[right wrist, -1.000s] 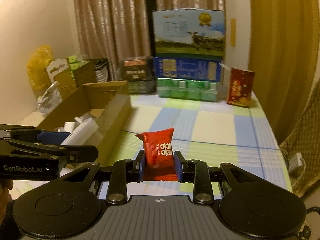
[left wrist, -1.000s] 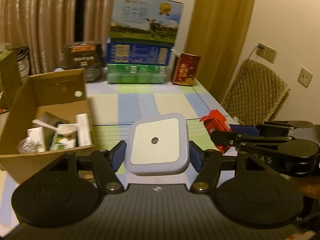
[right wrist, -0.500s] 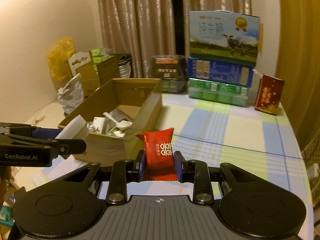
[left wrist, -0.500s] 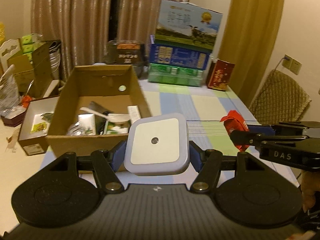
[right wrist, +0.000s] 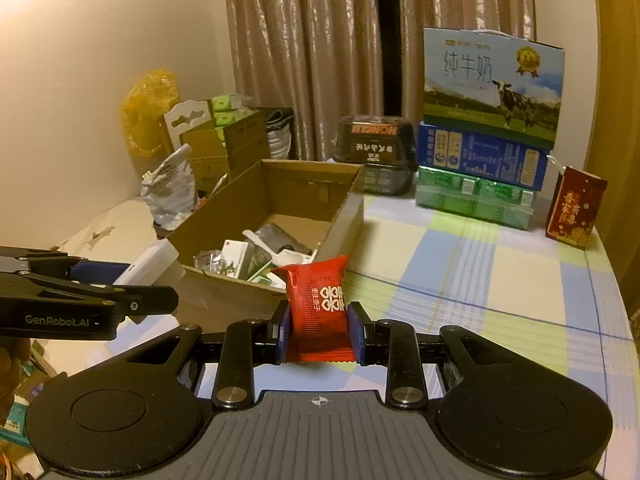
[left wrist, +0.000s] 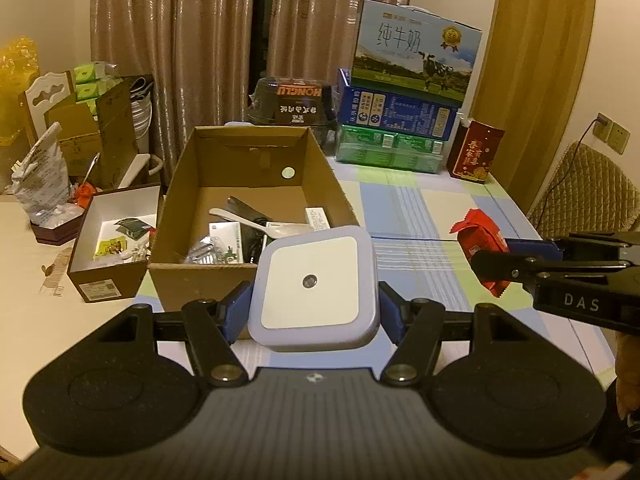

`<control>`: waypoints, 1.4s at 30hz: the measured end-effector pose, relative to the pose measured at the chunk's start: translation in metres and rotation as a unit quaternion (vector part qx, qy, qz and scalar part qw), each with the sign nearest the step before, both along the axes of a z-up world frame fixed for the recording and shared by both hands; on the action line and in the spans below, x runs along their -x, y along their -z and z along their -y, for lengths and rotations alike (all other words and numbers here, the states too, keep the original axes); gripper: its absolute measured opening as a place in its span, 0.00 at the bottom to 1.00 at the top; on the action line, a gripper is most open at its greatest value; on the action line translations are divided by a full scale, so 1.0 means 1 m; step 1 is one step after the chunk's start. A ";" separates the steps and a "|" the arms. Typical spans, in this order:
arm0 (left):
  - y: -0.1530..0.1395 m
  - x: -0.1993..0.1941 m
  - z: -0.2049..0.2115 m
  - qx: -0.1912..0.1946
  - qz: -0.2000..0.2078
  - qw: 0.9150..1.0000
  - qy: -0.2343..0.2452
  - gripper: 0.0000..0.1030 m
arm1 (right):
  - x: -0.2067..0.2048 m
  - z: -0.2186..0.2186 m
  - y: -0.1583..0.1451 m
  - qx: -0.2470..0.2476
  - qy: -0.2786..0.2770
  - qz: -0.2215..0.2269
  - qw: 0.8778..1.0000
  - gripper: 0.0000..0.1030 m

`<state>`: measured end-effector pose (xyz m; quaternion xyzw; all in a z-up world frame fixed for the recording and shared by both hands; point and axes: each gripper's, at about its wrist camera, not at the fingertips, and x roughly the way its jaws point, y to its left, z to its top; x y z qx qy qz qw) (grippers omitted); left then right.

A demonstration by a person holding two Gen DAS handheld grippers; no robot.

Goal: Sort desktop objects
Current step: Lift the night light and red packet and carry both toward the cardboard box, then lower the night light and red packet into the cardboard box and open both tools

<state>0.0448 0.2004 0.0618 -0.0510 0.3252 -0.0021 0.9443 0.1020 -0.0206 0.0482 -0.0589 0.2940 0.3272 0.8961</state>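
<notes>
While both loads hang short of the open brown cardboard box, left gripper pinches a square white-and-lilac plastic night light; right gripper clamps a red foil snack packet, each held for dropping in.

A red snack packet is gripped upright in the right hand-held gripper above the checked counter. At left, a white square device is clamped by the left hand-held gripper beside the open cardboard box.
</notes>
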 end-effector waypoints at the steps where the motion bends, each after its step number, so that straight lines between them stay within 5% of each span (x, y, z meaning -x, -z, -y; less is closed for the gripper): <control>1: 0.000 0.000 -0.001 0.000 0.000 1.000 -0.001 0.59 | 0.000 -0.001 0.000 0.001 -0.001 0.000 1.000 0.27; 17: -0.005 -0.020 -0.028 -0.012 0.005 1.000 -0.011 0.59 | -0.018 -0.028 -0.002 0.008 -0.018 0.005 1.000 0.26; 42: 0.008 -0.122 -0.073 -0.051 -0.027 0.998 -0.006 0.59 | -0.103 -0.105 0.013 0.008 -0.046 -0.018 0.999 0.27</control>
